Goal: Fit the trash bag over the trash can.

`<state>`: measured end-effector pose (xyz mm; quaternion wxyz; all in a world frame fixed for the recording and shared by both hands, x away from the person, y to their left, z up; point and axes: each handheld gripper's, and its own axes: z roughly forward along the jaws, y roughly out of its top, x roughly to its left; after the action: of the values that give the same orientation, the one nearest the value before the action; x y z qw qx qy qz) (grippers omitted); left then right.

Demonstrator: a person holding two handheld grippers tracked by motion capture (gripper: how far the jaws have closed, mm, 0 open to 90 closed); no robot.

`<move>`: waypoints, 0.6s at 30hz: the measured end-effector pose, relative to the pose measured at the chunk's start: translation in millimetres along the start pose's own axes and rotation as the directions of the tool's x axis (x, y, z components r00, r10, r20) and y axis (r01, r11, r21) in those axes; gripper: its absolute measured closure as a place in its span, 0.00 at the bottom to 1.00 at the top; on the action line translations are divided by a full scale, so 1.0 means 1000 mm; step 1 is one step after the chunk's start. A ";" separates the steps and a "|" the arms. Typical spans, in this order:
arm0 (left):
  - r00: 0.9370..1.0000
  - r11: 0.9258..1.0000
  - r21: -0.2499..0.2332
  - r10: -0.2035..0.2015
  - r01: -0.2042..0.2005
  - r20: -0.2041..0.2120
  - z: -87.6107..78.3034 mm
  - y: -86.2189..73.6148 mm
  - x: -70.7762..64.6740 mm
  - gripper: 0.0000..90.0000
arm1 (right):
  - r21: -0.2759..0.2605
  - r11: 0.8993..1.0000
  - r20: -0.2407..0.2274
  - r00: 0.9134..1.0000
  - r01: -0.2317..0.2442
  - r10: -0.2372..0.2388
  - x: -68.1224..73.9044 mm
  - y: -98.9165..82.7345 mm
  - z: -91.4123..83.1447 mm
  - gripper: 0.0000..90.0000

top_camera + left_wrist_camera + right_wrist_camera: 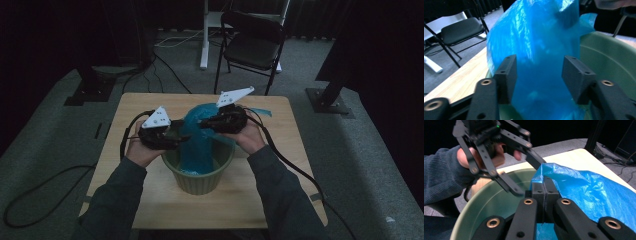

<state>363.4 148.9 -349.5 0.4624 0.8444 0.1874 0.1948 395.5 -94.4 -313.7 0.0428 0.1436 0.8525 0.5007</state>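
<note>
High view: blue plastic bag (199, 140) rising from green pot (198, 179) mid-table, left gripper (172, 139) and right gripper (210, 122) flanking it. Left gripper view: jaws wide apart, bag (536, 50) between, ungripped. Right gripper view: jaws closed on bag's (584, 187) edge above pot (486, 202).

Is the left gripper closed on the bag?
No, the left gripper is open, its fingers spread either side of the blue bag.

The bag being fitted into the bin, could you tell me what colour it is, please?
Bright translucent blue; the bag shows best in the left gripper view.
</note>
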 end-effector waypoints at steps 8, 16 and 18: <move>0.996 0.995 0.073 0.075 -0.072 -0.037 0.006 -0.001 -0.006 1.00 | 0.049 0.999 0.004 1.000 0.024 -0.024 0.003 -0.004 -0.003 0.85; 0.997 0.997 0.058 0.057 -0.054 -0.045 -0.007 -0.016 -0.004 1.00 | 0.054 0.998 0.093 0.995 0.025 -0.030 -0.002 -0.014 -0.036 0.70; 0.997 0.997 0.058 0.059 -0.056 -0.040 -0.008 -0.019 -0.004 1.00 | 0.045 0.999 0.136 0.991 0.007 -0.013 -0.007 -0.017 -0.046 0.68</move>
<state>353.1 162.1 -362.9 0.4284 0.8581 0.1781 0.2201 388.3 -143.2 -306.2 0.1001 0.1742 0.8592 0.4705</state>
